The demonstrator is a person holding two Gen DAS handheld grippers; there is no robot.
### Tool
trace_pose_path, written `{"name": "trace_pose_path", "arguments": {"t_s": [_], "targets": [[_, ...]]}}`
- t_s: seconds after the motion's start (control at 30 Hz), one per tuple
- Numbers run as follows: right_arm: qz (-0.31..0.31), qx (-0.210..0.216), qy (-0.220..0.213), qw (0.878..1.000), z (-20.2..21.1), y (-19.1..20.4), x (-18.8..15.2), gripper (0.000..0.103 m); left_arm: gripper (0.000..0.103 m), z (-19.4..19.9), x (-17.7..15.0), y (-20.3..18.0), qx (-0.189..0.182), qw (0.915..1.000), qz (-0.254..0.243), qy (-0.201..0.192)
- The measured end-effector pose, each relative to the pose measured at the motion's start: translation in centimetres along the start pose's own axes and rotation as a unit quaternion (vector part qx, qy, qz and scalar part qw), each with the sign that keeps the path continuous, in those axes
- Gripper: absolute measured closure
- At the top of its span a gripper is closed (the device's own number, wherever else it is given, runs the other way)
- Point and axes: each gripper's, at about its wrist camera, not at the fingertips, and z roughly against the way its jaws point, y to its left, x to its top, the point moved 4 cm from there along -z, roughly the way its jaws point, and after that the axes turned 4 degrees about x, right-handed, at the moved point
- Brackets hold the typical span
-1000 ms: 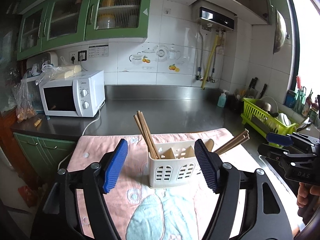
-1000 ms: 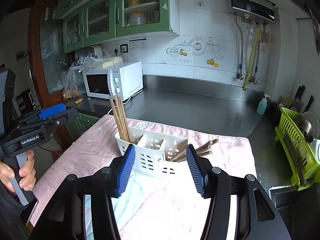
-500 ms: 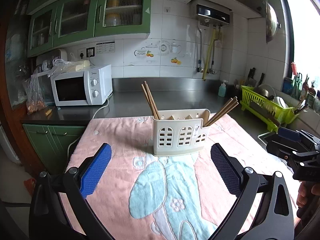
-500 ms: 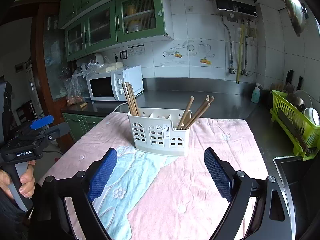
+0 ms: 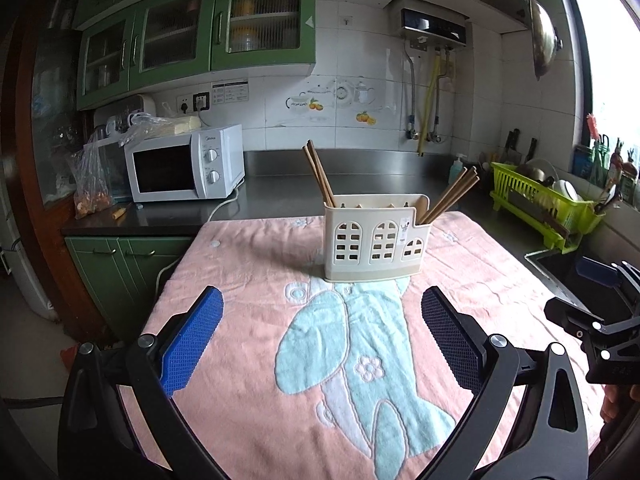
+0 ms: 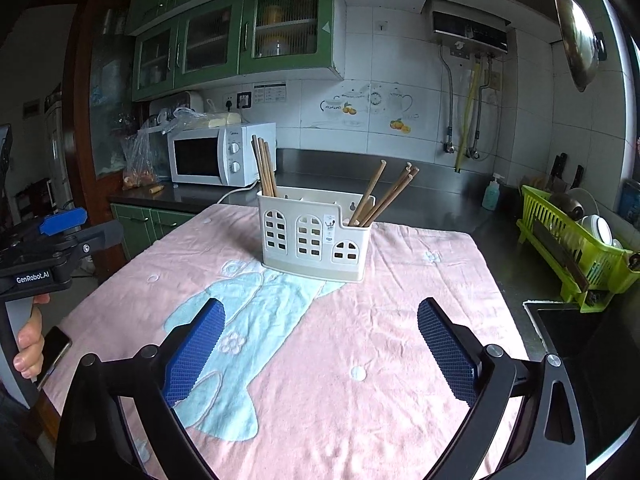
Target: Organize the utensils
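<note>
on pink towel (image 5: 248, 280) — white chopstick caddy (image 5: 376, 236)

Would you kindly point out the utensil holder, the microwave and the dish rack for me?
utensil holder (image 5: 376, 240), left wrist view, middle of its front wall.
microwave (image 6: 222, 155), right wrist view, front by the door edge.
dish rack (image 5: 536, 200), left wrist view, its green side wall.
</note>
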Motion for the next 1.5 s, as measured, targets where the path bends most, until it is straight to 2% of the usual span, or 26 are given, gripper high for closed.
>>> {"name": "trace_pose_path", "arguments": {"t_s": [0.5,1.5], "targets": [[-0.037,0.01,0.014,0.999,-0.1,0.0,-1.1,0.009,0.005,1.2,-1.8,0.6,0.007,0.9999,-0.01,-0.006],[-0.037,0.012,0.016,0.999,-0.1,0.0,-1.1,0.008,0.005,1.3,-2.8,0.6,0.007,0.9999,-0.009,-0.005]]}}
